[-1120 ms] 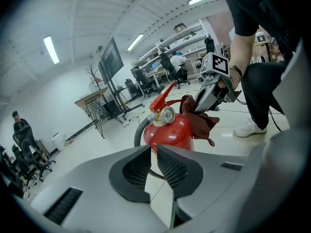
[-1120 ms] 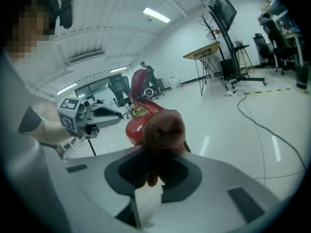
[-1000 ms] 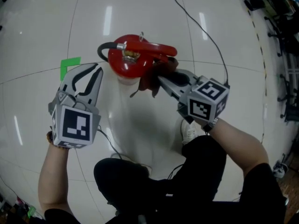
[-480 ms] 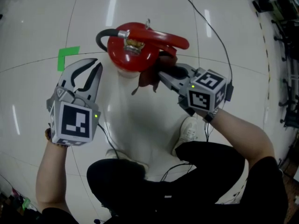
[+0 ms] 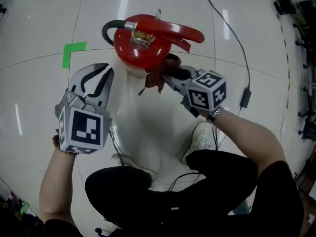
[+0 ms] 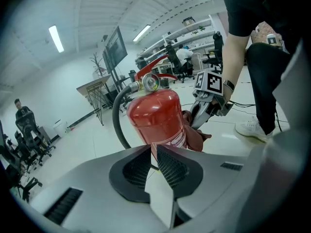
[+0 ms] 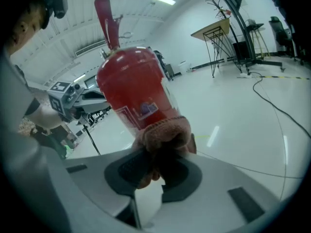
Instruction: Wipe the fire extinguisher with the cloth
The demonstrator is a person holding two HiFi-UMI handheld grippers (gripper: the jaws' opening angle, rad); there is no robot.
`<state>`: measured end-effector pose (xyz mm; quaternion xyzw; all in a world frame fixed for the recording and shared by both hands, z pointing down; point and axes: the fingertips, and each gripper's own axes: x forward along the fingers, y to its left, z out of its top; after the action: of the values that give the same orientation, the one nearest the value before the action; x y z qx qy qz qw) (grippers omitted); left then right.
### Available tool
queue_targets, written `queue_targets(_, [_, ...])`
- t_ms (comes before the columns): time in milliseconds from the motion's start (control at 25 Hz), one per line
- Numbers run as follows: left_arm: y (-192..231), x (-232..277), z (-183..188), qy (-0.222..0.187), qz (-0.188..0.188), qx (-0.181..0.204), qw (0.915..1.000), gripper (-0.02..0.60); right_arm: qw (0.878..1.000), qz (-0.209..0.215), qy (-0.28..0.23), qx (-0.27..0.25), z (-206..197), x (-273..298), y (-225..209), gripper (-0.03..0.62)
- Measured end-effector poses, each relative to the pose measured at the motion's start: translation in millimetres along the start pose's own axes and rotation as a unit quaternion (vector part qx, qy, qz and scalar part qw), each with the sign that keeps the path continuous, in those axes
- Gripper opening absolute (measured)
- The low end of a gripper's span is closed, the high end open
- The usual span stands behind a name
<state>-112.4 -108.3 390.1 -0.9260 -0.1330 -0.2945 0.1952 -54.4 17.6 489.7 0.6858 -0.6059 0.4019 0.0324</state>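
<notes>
i clamp the reddish-brown cloth [image 5: 153, 80] in my right gripper [image 5: 166, 76] against the fire extinguisher [image 5: 140, 48] to wipe its side, while my left gripper [image 5: 101, 73] hangs beside it, closed and empty.

Both units same build: left gripper [image 5: 102, 69] and right gripper [image 5: 168, 76] have light grey moulded shells and black jaws with finely ribbed pads [image 6: 172, 168]. The left cube [image 5: 84, 130] and the right cube [image 5: 206, 95] both carry black-and-white square markers. Operator wears a black short sleeve [image 5: 279, 196], black trousers [image 5: 163, 199] and a white sneaker [image 5: 200, 138], plus a dark band [image 5: 215, 114] at the right wrist. Thin dark cable [image 5: 114, 149] runs off beside the left cube.
</notes>
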Motion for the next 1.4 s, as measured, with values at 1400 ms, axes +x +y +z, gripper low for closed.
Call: queue_targets(1400, [-86.4, -12.4, -34.9, 0.103, -0.020, -0.029, 0.9941, 0.038, 0.990, 0.008, 0.132, -0.043, -105.7, 92.6, -69.8, 0.077])
